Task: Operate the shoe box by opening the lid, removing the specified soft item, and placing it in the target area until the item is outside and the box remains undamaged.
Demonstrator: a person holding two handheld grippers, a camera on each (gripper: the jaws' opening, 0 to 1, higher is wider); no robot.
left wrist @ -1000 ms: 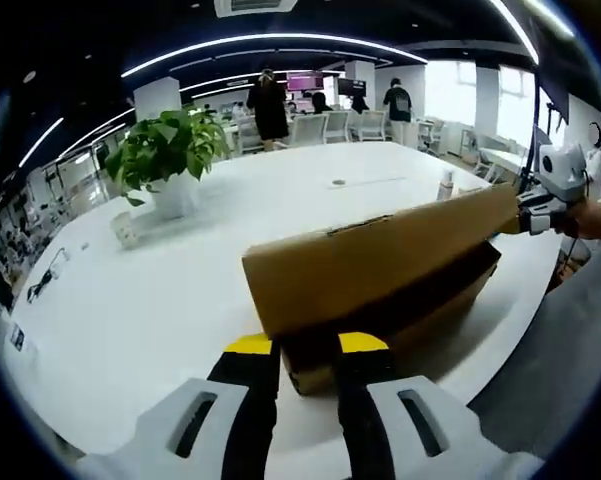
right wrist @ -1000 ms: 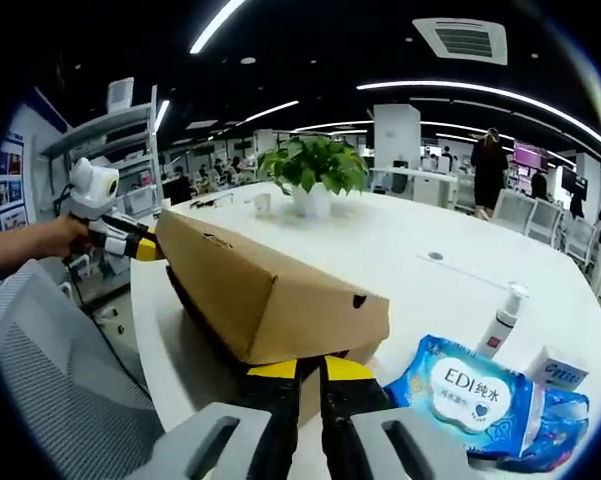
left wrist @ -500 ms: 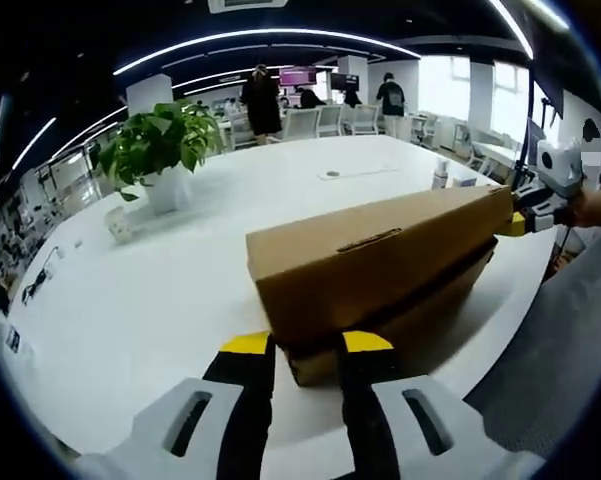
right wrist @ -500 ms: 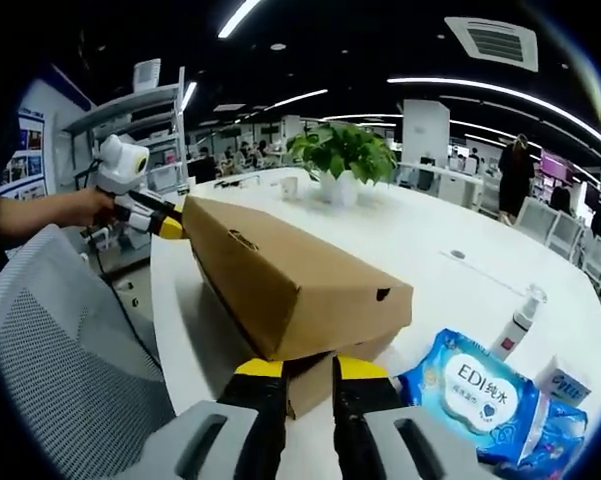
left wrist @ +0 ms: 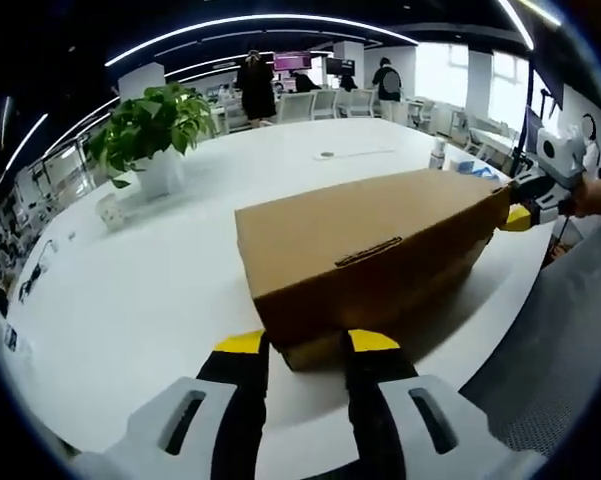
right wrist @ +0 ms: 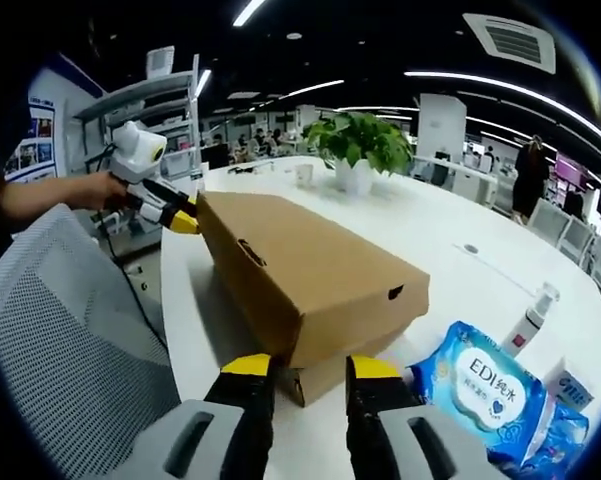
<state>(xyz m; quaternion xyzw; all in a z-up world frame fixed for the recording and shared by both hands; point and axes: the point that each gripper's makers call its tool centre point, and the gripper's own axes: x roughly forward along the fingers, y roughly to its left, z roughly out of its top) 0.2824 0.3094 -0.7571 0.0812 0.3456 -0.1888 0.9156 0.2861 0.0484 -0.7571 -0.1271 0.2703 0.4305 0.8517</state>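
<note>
step in hand: lid-opening, by the look of it. box (left wrist: pixel 370 255) sat near table (left wrist: pixel 130 290) edge, lid (right wrist: pixel 300 255) down over base, soft item inside, unseen. left gripper (left wrist: pixel 305 345) low at one end of box, jaws parted, gripping nothing. right gripper (right wrist: pixel 310 368) at opposite end, jaws apart, empty. next move likely needed both tips under lid rim, lifting evenly. wipes pack (right wrist: pixel 485 385) lay beside box.
</note>
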